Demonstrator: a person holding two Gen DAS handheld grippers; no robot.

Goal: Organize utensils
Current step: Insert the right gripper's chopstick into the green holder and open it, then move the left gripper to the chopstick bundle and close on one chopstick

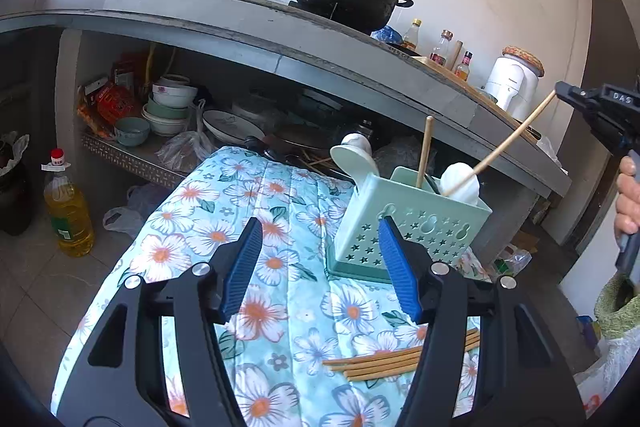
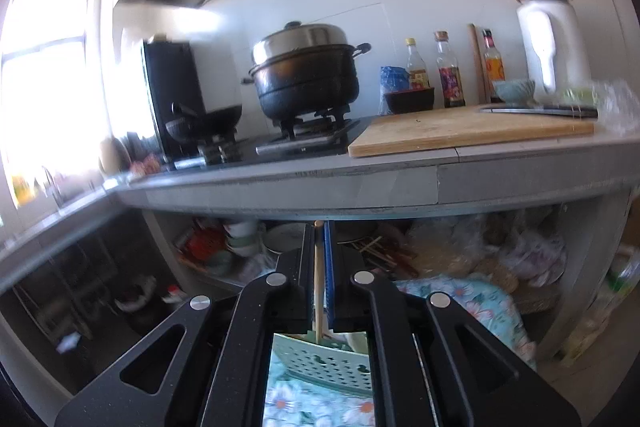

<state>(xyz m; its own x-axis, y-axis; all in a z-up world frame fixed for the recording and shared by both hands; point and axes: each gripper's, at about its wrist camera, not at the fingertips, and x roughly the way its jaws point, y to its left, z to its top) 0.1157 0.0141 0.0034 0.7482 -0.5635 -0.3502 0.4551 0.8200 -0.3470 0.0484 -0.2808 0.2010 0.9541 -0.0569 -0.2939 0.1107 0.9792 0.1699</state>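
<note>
Wooden chopstick pinched in right gripper, tip entering green holder. Lower steadily, tip inside rim, then release. Left gripper spread, holding nothing; more chopsticks on cloth.

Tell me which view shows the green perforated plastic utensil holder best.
Left wrist view: the green perforated plastic utensil holder stands whole on the floral cloth, contents visible. The right wrist view shows only a strip of it between the gripper's arms.

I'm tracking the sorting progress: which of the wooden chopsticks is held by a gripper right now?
The slanted wooden chopstick, lower end in the mint-green perforated utensil holder, gripped by the right gripper. Another stands free; the rest lie on the floral cloth.
</note>
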